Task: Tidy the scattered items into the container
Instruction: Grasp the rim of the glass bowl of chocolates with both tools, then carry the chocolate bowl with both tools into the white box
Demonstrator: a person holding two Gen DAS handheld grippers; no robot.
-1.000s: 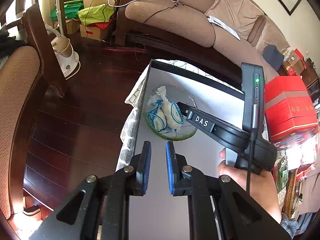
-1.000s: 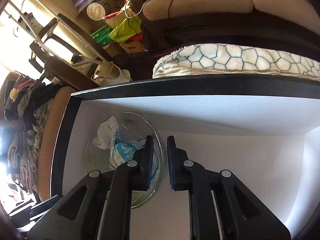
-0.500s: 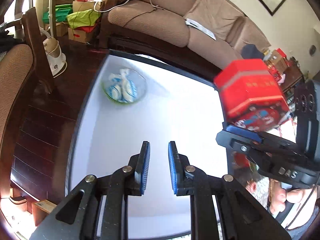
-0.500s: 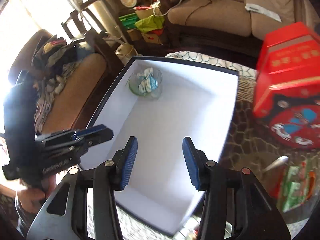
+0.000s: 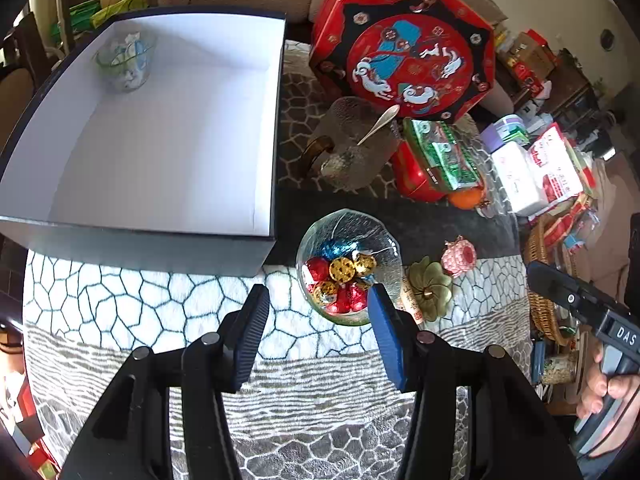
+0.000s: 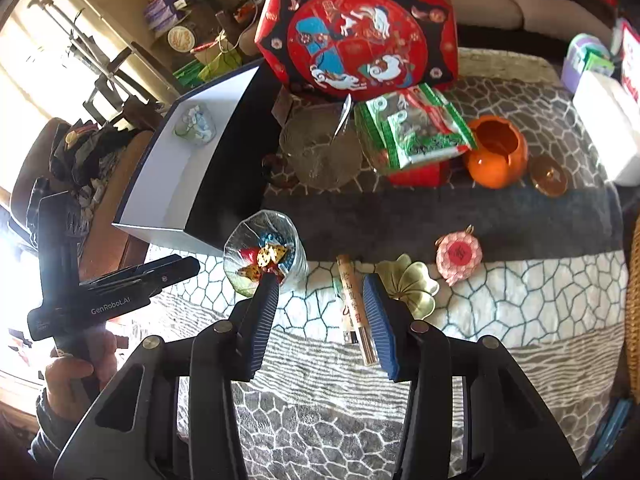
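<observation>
A large dark box with a white inside (image 5: 180, 128) (image 6: 188, 172) stands on the patterned cloth; a glass bowl of white and blue wrapped sweets (image 5: 126, 60) (image 6: 196, 124) sits in its far corner. A second glass bowl of foil-wrapped chocolates (image 5: 348, 268) (image 6: 264, 258) stands outside, by the box's near right corner. My left gripper (image 5: 316, 332) is open and empty, just in front of that bowl. My right gripper (image 6: 320, 320) is open and empty over a paper-wrapped stick packet (image 6: 356, 304). A brass flower dish (image 6: 408, 284) and a pink round sachet (image 6: 458, 254) lie to its right.
A red octagonal gift box (image 5: 404, 36) stands behind. A glass mug with a spoon (image 5: 352, 148), green snack packets (image 6: 412, 128), an orange pumpkin pot (image 6: 496, 152) and its lid (image 6: 550, 176) crowd the middle. A wicker basket (image 5: 540, 280) and boxes are at the right.
Both grippers have pulled back out of the box towards the near cloth. Both jaws have opened wide. The first bowl stays in the box.
</observation>
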